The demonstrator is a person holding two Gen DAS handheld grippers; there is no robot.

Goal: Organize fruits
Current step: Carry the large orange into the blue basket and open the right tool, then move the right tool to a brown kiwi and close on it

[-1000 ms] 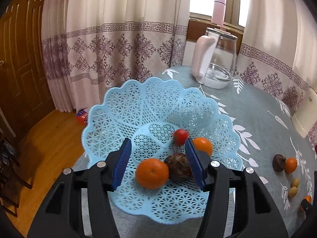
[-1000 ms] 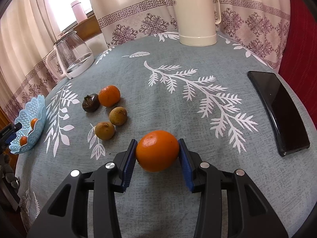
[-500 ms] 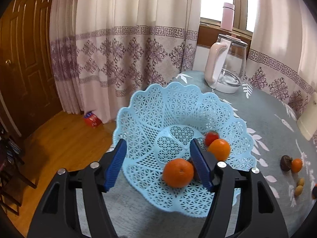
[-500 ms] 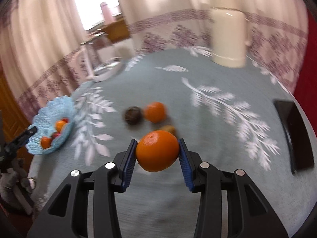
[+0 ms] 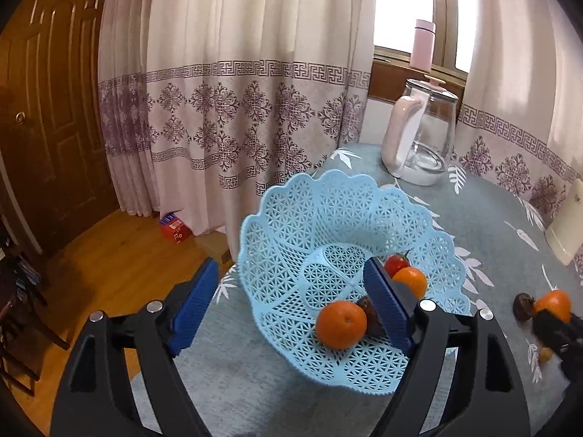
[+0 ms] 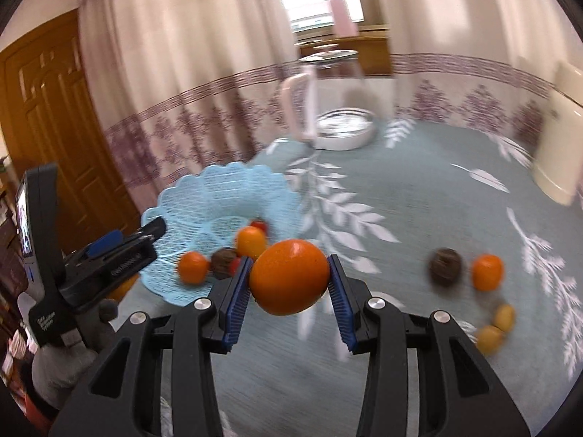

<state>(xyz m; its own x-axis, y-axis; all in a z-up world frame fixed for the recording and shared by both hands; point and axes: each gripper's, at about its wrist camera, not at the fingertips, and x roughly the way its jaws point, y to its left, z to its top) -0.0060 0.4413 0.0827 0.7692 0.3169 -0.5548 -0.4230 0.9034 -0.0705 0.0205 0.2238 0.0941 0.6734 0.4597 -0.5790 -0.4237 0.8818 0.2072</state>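
Grey-green leaf-print tablecloth point(image 6: 419, 225), curtains behind. Right gripper point(image 6: 289, 284) pinches big round orange point(image 6: 289, 276) above cloth, near pale-blue lattice plastic basket point(image 5: 328, 218). Left gripper point(image 5: 291, 306) spread wide over basket w/ fruit. Loose dark brown fruit point(image 6: 445, 266) & small orange point(image 6: 487, 271) right of it.

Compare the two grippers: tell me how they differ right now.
The right gripper is shut on an orange; the left gripper is open and holds nothing. The right gripper is held above the tablecloth, short of the blue basket; the left gripper straddles the basket's near rim. Both have blue pads on black fingers.
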